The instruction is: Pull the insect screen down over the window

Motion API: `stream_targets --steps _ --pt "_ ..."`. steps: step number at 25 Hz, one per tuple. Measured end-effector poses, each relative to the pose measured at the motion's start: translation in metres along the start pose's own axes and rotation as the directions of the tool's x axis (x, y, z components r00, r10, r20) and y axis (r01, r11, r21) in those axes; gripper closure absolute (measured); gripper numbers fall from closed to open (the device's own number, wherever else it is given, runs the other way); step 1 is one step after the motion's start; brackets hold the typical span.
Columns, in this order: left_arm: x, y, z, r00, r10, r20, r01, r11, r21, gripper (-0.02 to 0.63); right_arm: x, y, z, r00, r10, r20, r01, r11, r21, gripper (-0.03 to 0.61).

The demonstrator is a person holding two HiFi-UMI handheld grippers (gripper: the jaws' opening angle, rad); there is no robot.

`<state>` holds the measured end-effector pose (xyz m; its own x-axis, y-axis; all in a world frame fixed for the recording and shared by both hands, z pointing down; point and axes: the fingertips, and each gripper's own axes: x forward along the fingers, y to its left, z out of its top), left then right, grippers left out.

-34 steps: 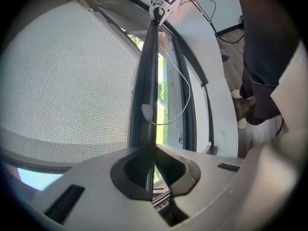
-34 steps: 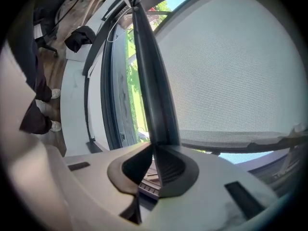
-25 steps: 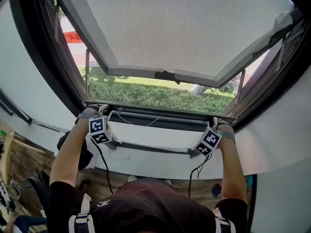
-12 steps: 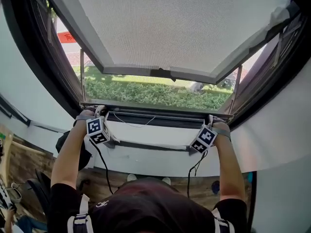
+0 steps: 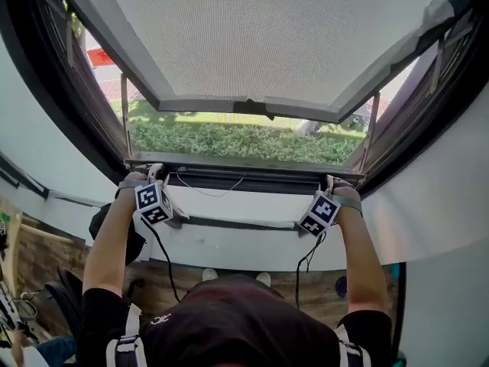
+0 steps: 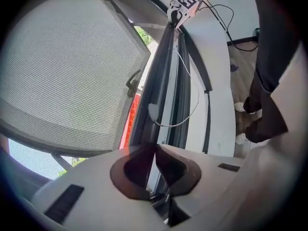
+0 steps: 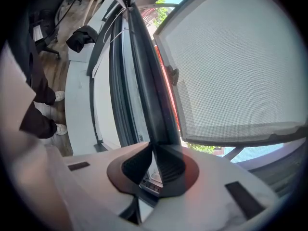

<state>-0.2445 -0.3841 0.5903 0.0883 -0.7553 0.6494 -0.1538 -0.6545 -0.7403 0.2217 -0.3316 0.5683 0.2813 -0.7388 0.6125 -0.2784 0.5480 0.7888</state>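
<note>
- The window frame (image 5: 42,121) is seen from above. A mesh-textured panel (image 5: 267,37) is swung outward from its upper part, and a hedge (image 5: 244,140) is visible through the gap below that panel.
- A white sill (image 5: 244,247) runs just beneath the window frame's lower edge.
- The screen's dark pull bar (image 5: 244,167) lies along the lower edge of the window frame, just above the sill. It cannot be told whether fine mesh is stretched across the opening above it.
- The left gripper (image 5: 157,174) is set at the bar's left end by the frame's lower left corner, and the right gripper (image 5: 330,182) at its right end by the lower right corner.
- In each gripper view the jaws are drawn narrow and pinched on the bar's thin edge, so the bar is held at both ends.
- A thin cord (image 5: 210,192) hangs slack just below the bar, against the frame's bottom rail.
- The step in hand is judged to be the end of the pull, with the bar brought to the frame's bottom.
- The next move is judged to call for even downward pressure at both ends so the bar seats level. The jaws would be eased off only once it is seen to catch.
</note>
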Motion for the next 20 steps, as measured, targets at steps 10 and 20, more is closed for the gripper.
stream_targets --steps 10,20 --pt "0.02 -0.025 -0.003 0.998 -0.06 -0.021 0.06 0.998 -0.007 0.574 0.015 0.031 -0.008 0.995 0.09 -0.049 -0.091 0.996 -0.019 0.541" --pt "0.031 -0.037 -0.008 0.996 -0.084 -0.024 0.083 0.996 -0.016 0.572 0.027 0.041 -0.008 0.996 0.076 -0.051 -0.077 0.997 -0.021 0.541"
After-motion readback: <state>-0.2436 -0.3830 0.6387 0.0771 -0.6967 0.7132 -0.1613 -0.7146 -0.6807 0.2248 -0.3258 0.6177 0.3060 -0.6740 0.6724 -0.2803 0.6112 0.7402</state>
